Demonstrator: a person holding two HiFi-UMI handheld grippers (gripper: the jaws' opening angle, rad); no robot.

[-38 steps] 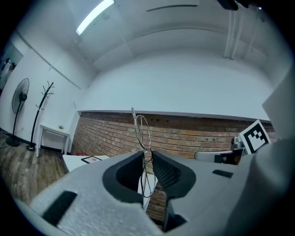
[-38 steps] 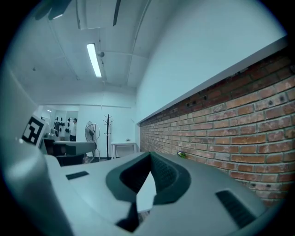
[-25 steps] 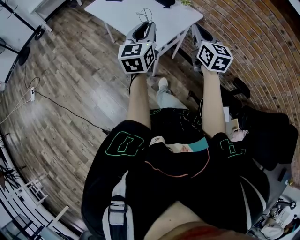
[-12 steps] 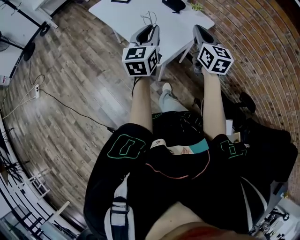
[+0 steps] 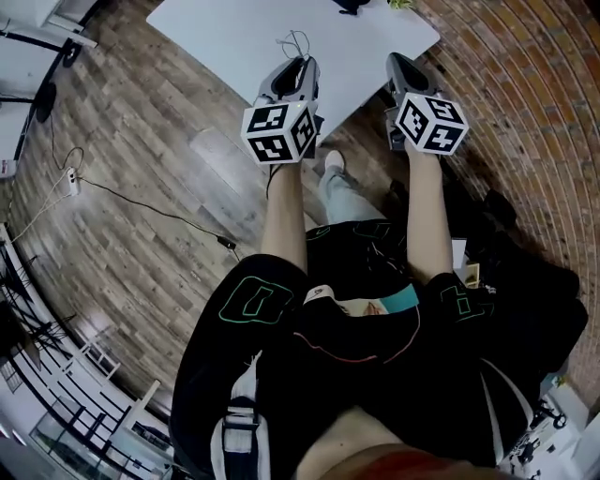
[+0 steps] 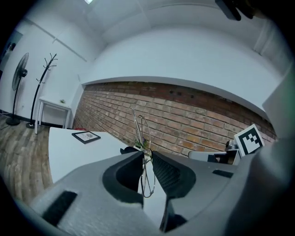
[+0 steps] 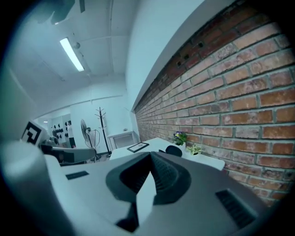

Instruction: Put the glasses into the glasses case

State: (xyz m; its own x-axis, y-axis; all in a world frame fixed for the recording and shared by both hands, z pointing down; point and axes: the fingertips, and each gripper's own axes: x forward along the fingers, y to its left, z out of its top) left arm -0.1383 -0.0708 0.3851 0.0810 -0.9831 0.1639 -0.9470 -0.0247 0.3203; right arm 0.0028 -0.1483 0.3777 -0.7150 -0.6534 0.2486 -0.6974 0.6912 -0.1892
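Thin wire-frame glasses (image 6: 143, 132) stick up from my left gripper (image 6: 146, 155), whose jaws are shut on them. In the head view the glasses (image 5: 295, 41) show as a wire loop above the left gripper (image 5: 292, 71), over the near edge of the white table (image 5: 225, 37). A dark rounded case (image 7: 174, 150) lies far back on the table, seen past the jaws in the right gripper view and at the top edge of the head view as the case (image 5: 350, 5). My right gripper (image 5: 399, 67) is held level beside the left, jaws shut with nothing between them (image 7: 149, 155).
A brick wall (image 5: 525, 103) runs along the right. Small potted plants (image 7: 184, 138) and a framed picture (image 6: 86, 136) stand on the table. A cable (image 5: 141, 202) crosses the wooden floor at the left. A coat stand (image 6: 42, 87) and a fan (image 6: 18, 78) are further off.
Both grippers have come closer to the table, and the table now fills more of the top of the head view. The left gripper still holds the glasses.
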